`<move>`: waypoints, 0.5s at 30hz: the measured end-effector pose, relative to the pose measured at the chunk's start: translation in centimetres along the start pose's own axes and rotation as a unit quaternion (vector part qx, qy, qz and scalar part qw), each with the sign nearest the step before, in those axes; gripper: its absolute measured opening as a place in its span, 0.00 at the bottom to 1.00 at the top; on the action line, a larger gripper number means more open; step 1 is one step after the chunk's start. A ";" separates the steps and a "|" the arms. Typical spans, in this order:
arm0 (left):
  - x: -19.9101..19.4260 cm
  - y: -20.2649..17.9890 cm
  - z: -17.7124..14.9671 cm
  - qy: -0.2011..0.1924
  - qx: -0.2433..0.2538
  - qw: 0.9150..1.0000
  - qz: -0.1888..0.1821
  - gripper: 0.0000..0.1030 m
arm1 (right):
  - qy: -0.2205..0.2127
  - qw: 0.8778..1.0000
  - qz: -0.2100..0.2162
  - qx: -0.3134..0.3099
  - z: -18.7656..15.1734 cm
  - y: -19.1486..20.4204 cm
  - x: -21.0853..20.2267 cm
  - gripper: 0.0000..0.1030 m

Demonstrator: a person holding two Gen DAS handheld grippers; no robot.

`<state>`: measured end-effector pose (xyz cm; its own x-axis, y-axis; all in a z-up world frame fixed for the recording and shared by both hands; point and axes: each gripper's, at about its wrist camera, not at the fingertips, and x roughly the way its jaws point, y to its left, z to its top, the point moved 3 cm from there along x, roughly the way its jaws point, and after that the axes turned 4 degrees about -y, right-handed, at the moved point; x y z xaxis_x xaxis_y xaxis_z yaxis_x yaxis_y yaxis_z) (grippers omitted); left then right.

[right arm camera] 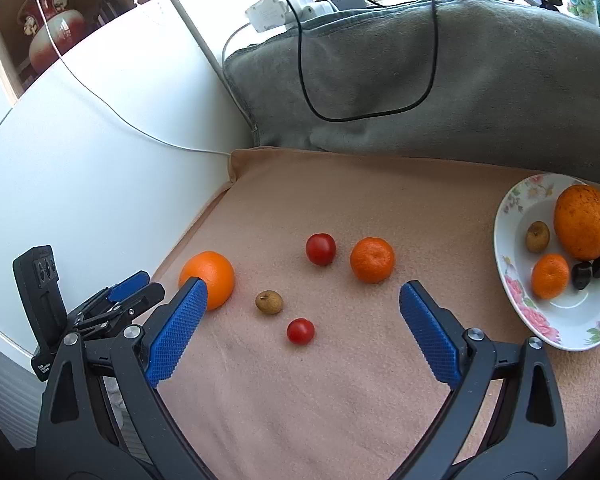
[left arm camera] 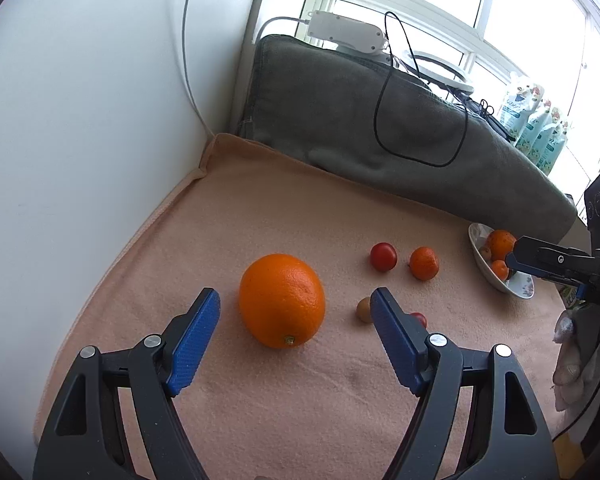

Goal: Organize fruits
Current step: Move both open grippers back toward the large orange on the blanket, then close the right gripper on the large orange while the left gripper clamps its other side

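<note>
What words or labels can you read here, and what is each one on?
"DA": white letters on the right gripper, cut off by the picture's edge.
Left gripper: small white print, too small to read.
Green pouches by the window: print blurred.
White power strip: label blurred.

1. A peach blanket (right arm camera: 300,400) is covering the work surface.
2. A grey cushion (right arm camera: 440,80) is lying along the blanket's far edge.
3. A black cable (right arm camera: 304,80) is looping down over the cushion's front.
4. A white power strip (left arm camera: 346,32) is sitting on top of the cushion.
5. A white wall panel (left arm camera: 80,140) is standing along the blanket's left side, with a thin white cord (right arm camera: 112,116) trailing across it.
6. Floral refill pouches (left arm camera: 534,128) are standing by the window.
7. A red vase (right arm camera: 48,28) is sitting on a shelf.
</note>
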<state>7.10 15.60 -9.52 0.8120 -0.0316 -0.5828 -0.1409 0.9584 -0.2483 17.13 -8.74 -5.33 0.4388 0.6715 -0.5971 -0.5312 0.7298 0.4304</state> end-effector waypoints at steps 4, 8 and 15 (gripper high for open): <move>0.7 0.8 -0.8 0.008 -0.013 1.000 0.002 0.75 | 0.019 1.000 0.019 -0.011 0.2 1.4 2.0 0.96; 1.5 1.5 -1.5 0.020 -0.026 0.999 -0.002 0.75 | 0.043 0.998 0.045 -0.004 0.3 2.2 4.0 0.96; 2.4 2.0 -1.8 0.033 -0.050 0.998 -0.021 0.75 | 0.077 0.994 0.081 0.006 0.3 4.0 7.5 0.96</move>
<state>7.70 16.87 -12.82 0.7794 -0.0928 -0.6197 -0.1657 0.9232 -0.3467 18.50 -0.78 -7.90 0.2319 0.7534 -0.6154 -0.5769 0.6159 0.5366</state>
